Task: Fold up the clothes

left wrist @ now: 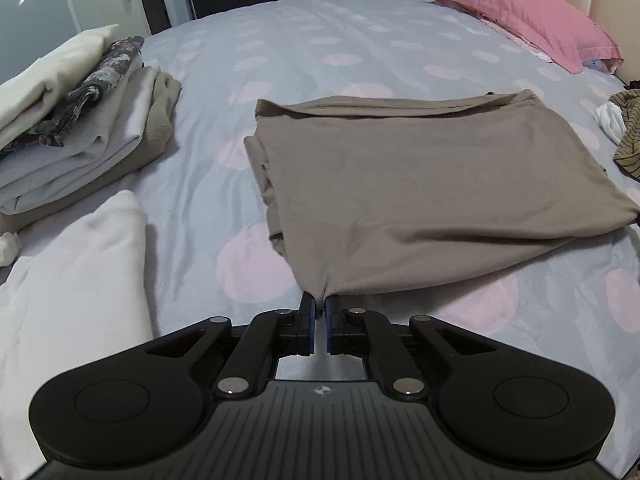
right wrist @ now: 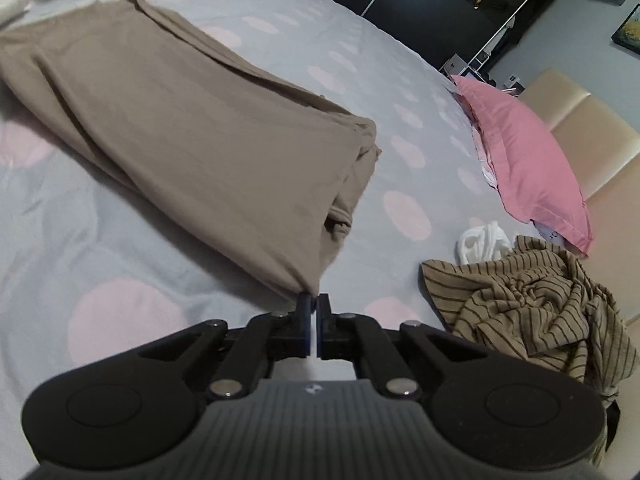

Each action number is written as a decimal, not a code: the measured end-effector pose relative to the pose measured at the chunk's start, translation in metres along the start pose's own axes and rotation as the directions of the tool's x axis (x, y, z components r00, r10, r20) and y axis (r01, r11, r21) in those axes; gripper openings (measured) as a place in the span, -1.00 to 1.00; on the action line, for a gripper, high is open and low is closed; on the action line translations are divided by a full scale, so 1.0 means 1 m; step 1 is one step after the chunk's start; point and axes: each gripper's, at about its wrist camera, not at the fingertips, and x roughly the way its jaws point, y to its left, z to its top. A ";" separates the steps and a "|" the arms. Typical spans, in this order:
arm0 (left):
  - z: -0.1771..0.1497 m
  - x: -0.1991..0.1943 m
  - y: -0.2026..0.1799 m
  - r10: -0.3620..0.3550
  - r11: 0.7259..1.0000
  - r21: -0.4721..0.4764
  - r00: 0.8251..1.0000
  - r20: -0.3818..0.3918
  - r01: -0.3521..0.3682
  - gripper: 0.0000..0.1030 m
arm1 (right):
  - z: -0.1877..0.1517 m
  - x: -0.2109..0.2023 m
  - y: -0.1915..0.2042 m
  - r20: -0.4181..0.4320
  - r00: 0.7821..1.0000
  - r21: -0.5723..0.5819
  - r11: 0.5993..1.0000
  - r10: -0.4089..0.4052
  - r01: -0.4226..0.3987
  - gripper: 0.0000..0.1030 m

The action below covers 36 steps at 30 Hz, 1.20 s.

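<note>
A taupe folded garment (left wrist: 432, 192) lies on the polka-dot bedspread (left wrist: 320, 48), layered edges bunched; the left gripper (left wrist: 320, 306) pinches one near corner; the right gripper (right wrist: 313, 303) pinches another, both nearly closed.

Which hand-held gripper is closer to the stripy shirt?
Right. The right hand-held gripper pinches the taupe garment's corner just beside the striped shirt. The left hand-held gripper pinches its other near corner, farther away.

- You have no readable words, brand names or numbers in either view.
- The only sign is a small pale star-shaped emblem, on the ribbed body of the left gripper (left wrist: 320, 309) and of the right gripper (right wrist: 313, 306).
</note>
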 end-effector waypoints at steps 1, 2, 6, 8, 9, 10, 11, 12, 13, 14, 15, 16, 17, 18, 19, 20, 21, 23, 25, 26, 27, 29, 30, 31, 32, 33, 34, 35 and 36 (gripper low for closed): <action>-0.001 0.000 0.001 0.006 1.000 0.005 1.000 -0.005 -0.006 -0.95 | -0.002 0.002 -0.001 -0.007 1.000 -0.011 1.000 -0.024 0.024 -1.00; -0.002 0.001 0.001 0.013 1.000 0.014 1.000 -0.006 -0.013 -0.95 | -0.004 0.004 -0.002 -0.014 0.998 -0.023 0.998 -0.055 0.054 -1.00; -0.005 0.003 0.000 0.036 0.998 0.055 0.999 -0.015 -0.035 -0.95 | -0.009 0.011 -0.013 -0.047 0.998 0.010 0.999 -0.049 0.049 -1.00; -0.007 0.006 -0.002 0.054 0.995 0.089 0.998 -0.035 -0.050 -0.95 | -0.011 0.010 -0.012 -0.048 0.998 -0.003 0.999 -0.044 0.044 -1.00; -0.009 0.007 -0.003 0.075 0.992 0.105 0.996 -0.049 -0.070 -0.96 | -0.012 0.009 -0.012 -0.049 0.998 -0.011 0.999 -0.040 0.039 -1.00; -0.010 0.008 -0.003 0.097 0.989 0.121 0.993 -0.064 -0.089 -0.96 | -0.013 0.009 -0.011 -0.051 0.998 -0.018 0.999 -0.034 0.033 -1.00; -0.012 0.008 -0.002 0.116 0.985 0.134 0.990 -0.075 -0.106 -0.96 | -0.014 0.008 -0.010 -0.050 0.998 -0.028 0.999 -0.032 0.031 -0.99; -0.014 0.007 0.000 0.130 0.983 0.140 0.988 -0.082 -0.117 -0.96 | -0.015 0.007 -0.009 -0.047 0.998 -0.039 0.999 -0.032 0.030 -0.99; -0.015 0.006 0.002 0.139 0.981 0.146 0.987 -0.083 -0.126 -0.96 | -0.016 0.005 -0.007 -0.038 0.999 -0.052 0.998 -0.031 0.029 -0.96; -0.016 0.002 0.002 0.137 0.980 0.153 0.988 -0.069 -0.126 -0.96 | -0.016 0.002 -0.004 -0.023 0.999 -0.067 0.997 -0.030 0.028 -0.94; -0.017 -0.001 0.003 0.136 0.979 0.159 0.989 -0.056 -0.126 -0.95 | -0.016 -0.002 -0.001 -0.005 1.000 -0.084 0.996 -0.030 0.029 -0.94; -0.018 -0.004 0.002 0.134 0.978 0.170 0.990 -0.041 -0.125 -0.94 | -0.016 -0.006 0.003 0.015 1.000 -0.105 0.994 -0.025 0.027 -0.92; -0.019 -0.007 -0.002 0.130 0.974 0.189 0.991 -0.024 -0.123 -0.91 | -0.016 -0.011 0.008 0.036 0.999 -0.132 0.991 -0.019 0.024 -0.87; -0.020 -0.011 -0.005 0.125 0.970 0.209 0.992 -0.008 -0.121 -0.86 | -0.016 -0.014 0.014 0.056 0.998 -0.164 0.986 -0.013 0.023 -0.84; -0.021 -0.013 -0.009 0.120 0.966 0.231 0.993 0.009 -0.119 -0.79 | -0.017 -0.017 0.020 0.073 0.997 -0.197 0.980 -0.007 0.022 -0.77; -0.022 -0.015 -0.015 0.114 0.958 0.262 0.993 0.025 -0.116 -0.76 | -0.017 -0.019 0.026 0.088 0.996 -0.228 0.973 0.000 0.021 -0.69; -0.024 -0.016 -0.022 0.112 0.947 0.299 0.993 0.041 -0.119 -0.71 | -0.018 -0.021 0.031 0.103 0.995 -0.260 0.965 0.007 0.020 -0.63; -0.027 -0.017 -0.036 0.110 0.919 0.372 0.991 0.071 -0.129 -0.65 | -0.020 -0.024 0.042 0.126 0.992 -0.322 0.946 0.007 0.034 -0.42; -0.032 -0.015 -0.050 0.124 0.884 0.441 0.988 0.097 -0.154 -0.55 | -0.023 -0.025 0.052 0.151 0.989 -0.380 0.924 0.005 0.053 -0.36; -0.035 -0.014 -0.056 0.136 0.865 0.472 0.985 0.110 -0.172 -0.53 | -0.024 -0.025 0.055 0.160 0.987 -0.399 0.915 -0.001 0.065 -0.27; -0.037 -0.012 -0.062 0.150 0.844 0.501 0.981 0.121 -0.191 -0.48 | -0.025 -0.025 0.058 0.167 0.986 -0.414 0.907 -0.007 0.077 -0.23; -0.041 -0.005 -0.073 0.175 0.805 0.550 0.975 0.139 -0.223 -0.41 | -0.025 -0.022 0.063 0.176 0.984 -0.440 0.893 -0.016 0.093 -0.17; -0.041 -0.002 -0.074 0.184 0.796 0.557 0.972 0.148 -0.236 -0.38 | -0.025 -0.021 0.065 0.179 0.984 -0.452 0.886 -0.020 0.100 -0.17; -0.041 0.002 -0.076 0.194 0.787 0.565 0.969 0.156 -0.249 -0.36 | -0.024 -0.019 0.067 0.180 0.983 -0.464 0.879 -0.024 0.106 -0.17; -0.041 0.005 -0.077 0.203 0.777 0.572 0.965 0.165 -0.261 -0.36 | -0.024 -0.015 0.070 0.178 0.984 -0.480 0.870 -0.032 0.115 -0.17; -0.041 0.009 -0.078 0.212 0.768 0.579 0.962 0.174 -0.274 -0.34 | -0.024 -0.011 0.072 0.177 0.983 -0.493 0.861 -0.041 0.124 -0.17; -0.041 0.012 -0.079 0.221 0.758 0.586 0.958 0.184 -0.287 -0.34 | -0.024 -0.007 0.075 0.180 0.982 -0.507 0.851 -0.051 0.137 -0.18; -0.041 0.016 -0.081 0.230 0.747 0.593 0.954 0.193 -0.300 -0.34 | -0.024 -0.004 0.077 0.189 0.980 -0.518 0.842 -0.061 0.152 -0.17; -0.041 0.019 -0.082 0.238 0.737 0.599 0.950 0.202 -0.312 -0.34 | -0.023 -0.002 0.080 0.198 0.978 -0.527 0.834 -0.069 0.166 -0.16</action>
